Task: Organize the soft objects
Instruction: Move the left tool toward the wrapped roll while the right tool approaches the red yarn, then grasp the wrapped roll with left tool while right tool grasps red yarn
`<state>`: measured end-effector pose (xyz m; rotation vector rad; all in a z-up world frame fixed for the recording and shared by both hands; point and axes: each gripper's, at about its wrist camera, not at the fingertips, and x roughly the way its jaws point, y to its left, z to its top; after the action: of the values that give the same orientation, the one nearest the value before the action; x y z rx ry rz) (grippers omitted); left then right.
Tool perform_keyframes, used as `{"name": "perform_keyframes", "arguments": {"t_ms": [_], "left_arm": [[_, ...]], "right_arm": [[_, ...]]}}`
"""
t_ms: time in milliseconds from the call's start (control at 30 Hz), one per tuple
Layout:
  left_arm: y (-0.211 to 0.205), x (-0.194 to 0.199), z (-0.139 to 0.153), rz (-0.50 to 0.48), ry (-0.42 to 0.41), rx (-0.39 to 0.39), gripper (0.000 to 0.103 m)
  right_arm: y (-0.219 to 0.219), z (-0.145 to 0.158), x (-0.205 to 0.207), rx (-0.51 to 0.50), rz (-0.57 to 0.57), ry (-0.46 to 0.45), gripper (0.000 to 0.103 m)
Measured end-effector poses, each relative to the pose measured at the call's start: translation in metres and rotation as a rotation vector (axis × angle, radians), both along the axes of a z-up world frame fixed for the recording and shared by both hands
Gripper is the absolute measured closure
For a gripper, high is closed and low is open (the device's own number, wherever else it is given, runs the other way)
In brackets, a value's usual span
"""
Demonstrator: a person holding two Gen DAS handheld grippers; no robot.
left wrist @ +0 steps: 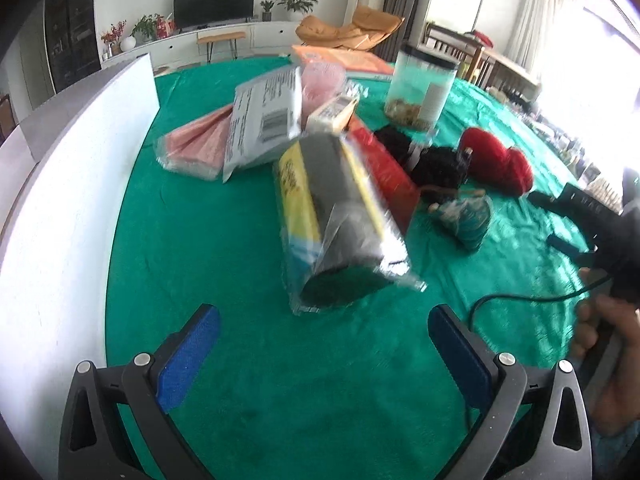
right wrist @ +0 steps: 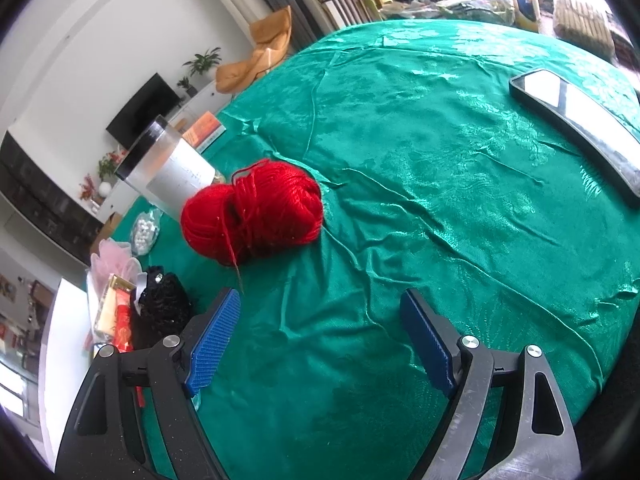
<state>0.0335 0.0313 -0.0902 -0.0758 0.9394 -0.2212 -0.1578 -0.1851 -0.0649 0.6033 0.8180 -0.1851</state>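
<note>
Both of your grippers are spread wide and empty — the left gripper [left wrist: 324, 328] faces the plastic-wrapped roll [left wrist: 340, 220], the right gripper [right wrist: 320, 320] hovers near the red yarn [right wrist: 252, 212] on the green cloth [right wrist: 440, 200] — likely lined up for separate grabs.

Each hand-held gripper, left [left wrist: 324, 322] and right [right wrist: 320, 312], has black triangular-cutout arms, silver round screw heads at the joints, and blue ribbed pads [right wrist: 216, 344]. A thin black cable [left wrist: 528, 299] trails from the right one's dark body.
</note>
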Motion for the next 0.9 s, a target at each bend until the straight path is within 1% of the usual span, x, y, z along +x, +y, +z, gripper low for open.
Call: {"name": "perform_keyframes", "arguments": {"t_ms": [33, 100, 167, 200, 233, 267, 300, 333, 400, 467, 533, 567, 600, 633, 667, 700, 733, 800, 900], "left_arm": [[-0.002, 0.006, 0.005, -0.009, -0.004, -0.012, 0.001], [-0.009, 0.022, 0.011, -0.018, 0.005, 0.0, 0.001], [-0.014, 0.039, 0.006, -0.016, 0.031, 0.025, 0.001], [-0.014, 0.048, 0.001, -0.009, 0.058, 0.029, 0.002], [-0.015, 0.053, -0.004, -0.01, 0.08, 0.019, 0.006], [-0.016, 0.059, -0.01, -0.019, 0.105, 0.001, 0.008], [-0.017, 0.064, -0.015, -0.027, 0.128, -0.009, 0.008], [-0.019, 0.068, -0.02, -0.032, 0.148, -0.009, 0.009], [-0.02, 0.073, -0.025, -0.041, 0.162, -0.015, 0.02], [-0.015, 0.072, -0.025, -0.024, 0.155, -0.031, 0.04], [-0.007, 0.071, -0.024, -0.009, 0.152, -0.088, 0.043], [-0.001, 0.069, -0.022, 0.003, 0.148, -0.109, 0.045], [0.004, 0.066, -0.02, 0.012, 0.138, -0.115, 0.045], [0.01, 0.062, -0.017, 0.019, 0.129, -0.119, 0.046], [0.015, 0.057, -0.014, 0.026, 0.119, -0.129, 0.046], [0.019, 0.054, -0.012, 0.032, 0.112, -0.139, 0.046], [0.023, 0.048, -0.008, 0.039, 0.104, -0.154, 0.046], [0.027, 0.039, 0.0, 0.048, 0.081, -0.184, 0.046], [0.033, 0.026, 0.016, 0.048, 0.046, -0.232, 0.046]], "right_arm": [[-0.002, 0.0, 0.001, 0.001, 0.0, 0.0, 0.018], [-0.009, 0.001, 0.001, 0.021, -0.004, -0.014, 0.018], [-0.018, 0.011, -0.003, 0.022, -0.027, -0.078, 0.018], [-0.02, 0.021, -0.004, -0.004, -0.023, -0.117, 0.018], [-0.02, 0.03, 0.0, -0.043, 0.013, -0.148, 0.018], [-0.017, 0.039, 0.009, -0.101, 0.089, -0.166, 0.018], [-0.013, 0.046, 0.02, -0.163, 0.174, -0.163, 0.018], [-0.005, 0.049, 0.036, -0.236, 0.288, -0.136, 0.018], [0.013, 0.041, 0.07, -0.382, 0.512, -0.024, 0.018], [0.034, 0.025, 0.098, -0.566, 0.682, 0.087, 0.018], [0.048, 0.009, 0.117, -0.729, 0.75, 0.134, 0.019], [0.049, 0.005, 0.125, -0.767, 0.754, 0.145, 0.024], [0.044, 0.004, 0.135, -0.752, 0.738, 0.159, 0.035], [0.033, 0.007, 0.145, -0.715, 0.68, 0.178, 0.065], [0.017, 0.014, 0.154, -0.604, 0.632, 0.175, 0.066], [-0.003, 0.022, 0.162, -0.454, 0.58, 0.16, 0.066], [-0.021, 0.028, 0.167, -0.362, 0.526, 0.151, 0.066], [-0.051, 0.042, 0.175, -0.249, 0.434, 0.13, 0.066], [-0.083, 0.064, 0.18, -0.092, 0.351, 0.06, 0.066]]}}
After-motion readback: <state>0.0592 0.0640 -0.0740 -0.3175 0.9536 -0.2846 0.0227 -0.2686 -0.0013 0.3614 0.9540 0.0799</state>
